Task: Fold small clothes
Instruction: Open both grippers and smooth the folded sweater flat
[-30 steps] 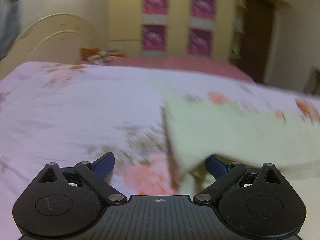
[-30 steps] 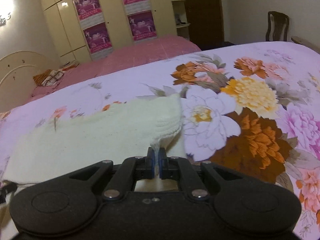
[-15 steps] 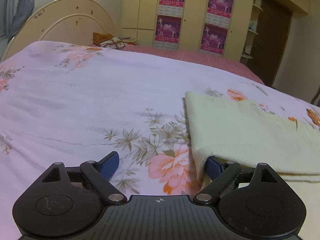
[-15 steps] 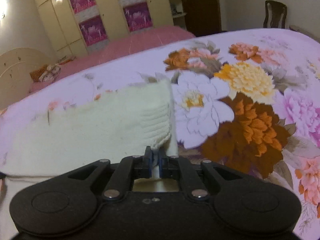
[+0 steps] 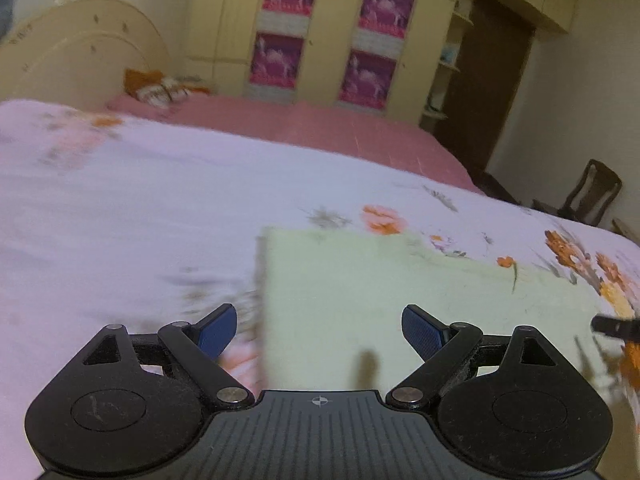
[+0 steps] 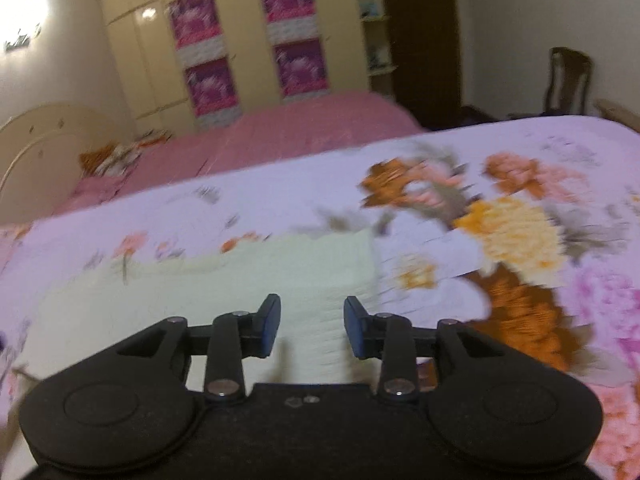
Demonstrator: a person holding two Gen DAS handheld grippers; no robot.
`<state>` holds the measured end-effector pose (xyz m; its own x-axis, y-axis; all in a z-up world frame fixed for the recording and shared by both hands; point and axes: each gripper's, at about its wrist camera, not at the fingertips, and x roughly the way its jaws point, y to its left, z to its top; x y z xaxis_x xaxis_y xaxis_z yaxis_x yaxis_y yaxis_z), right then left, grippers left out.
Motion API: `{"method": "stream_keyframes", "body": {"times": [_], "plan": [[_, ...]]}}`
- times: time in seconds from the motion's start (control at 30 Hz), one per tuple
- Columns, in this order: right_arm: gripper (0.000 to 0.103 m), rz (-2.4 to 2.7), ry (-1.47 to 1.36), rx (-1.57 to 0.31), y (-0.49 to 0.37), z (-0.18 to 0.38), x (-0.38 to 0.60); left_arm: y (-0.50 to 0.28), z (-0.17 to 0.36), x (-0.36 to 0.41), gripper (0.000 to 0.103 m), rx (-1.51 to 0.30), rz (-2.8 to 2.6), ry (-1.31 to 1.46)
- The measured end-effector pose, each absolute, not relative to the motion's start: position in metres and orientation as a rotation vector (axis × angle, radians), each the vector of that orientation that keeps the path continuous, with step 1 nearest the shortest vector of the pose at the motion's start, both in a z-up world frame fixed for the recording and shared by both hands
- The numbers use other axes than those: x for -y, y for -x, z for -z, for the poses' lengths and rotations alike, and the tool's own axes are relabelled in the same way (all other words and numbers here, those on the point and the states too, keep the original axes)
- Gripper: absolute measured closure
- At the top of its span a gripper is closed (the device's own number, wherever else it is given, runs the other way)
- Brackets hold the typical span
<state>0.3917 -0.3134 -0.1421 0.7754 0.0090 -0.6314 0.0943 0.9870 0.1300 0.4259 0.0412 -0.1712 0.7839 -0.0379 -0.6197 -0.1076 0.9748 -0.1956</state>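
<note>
1. The left gripper [image 5: 318,326] hangs over the bed with its blue pads spread wide, nothing between them.
2. A pale folded cloth [image 5: 400,280] lies flat on the floral bedspread [image 5: 140,208]; its left edge runs up between the pads.
3. A dark tip [image 5: 614,326] pokes in at the right, over the cloth's far end.
4. Behind: a pink bed [image 5: 320,128], a cream headboard [image 5: 80,52], a wardrobe [image 5: 328,32] with purple posters, a chair [image 5: 592,192].

A pale cream-yellow knitted garment [image 5: 420,288] lies on a lilac bedspread [image 5: 140,208] printed with orange, yellow, pink and brown flowers. Behind it, a plain pink bedcover [image 6: 288,136] meets a cream headboard [image 5: 80,56] and cream wardrobe doors [image 6: 240,32] bearing magenta posters [image 5: 288,12]. Both black grippers have blue finger pads [image 6: 269,324].
</note>
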Motion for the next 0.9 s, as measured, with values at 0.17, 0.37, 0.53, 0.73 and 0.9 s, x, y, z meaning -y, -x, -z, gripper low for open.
{"method": "stream_keyframes", "body": {"times": [0.17, 0.37, 0.53, 0.73, 0.9], "plan": [[0.068, 0.052, -0.117, -0.694, -0.407, 0.147, 0.304, -0.461, 0.192, -0.058, 0.014, -0.744, -0.188, 0.287], [0.069, 0.063, -0.016, -0.734, -0.415, 0.172, 0.306, -0.472, 0.195, -0.055, 0.068, -0.712, -0.097, 0.255], [0.069, 0.087, -0.007, -0.716, -0.414, 0.173, 0.311, -0.476, 0.201, -0.068, 0.074, -0.662, -0.127, 0.217], [0.067, 0.072, -0.041, -0.701, -0.406, 0.157, 0.308, -0.461, 0.179, -0.054, 0.074, -0.66, -0.128, 0.236], [0.067, 0.008, -0.056, -0.707, -0.393, 0.152, 0.294, -0.428, 0.166, -0.011, 0.074, -0.671, 0.013, 0.139]]}}
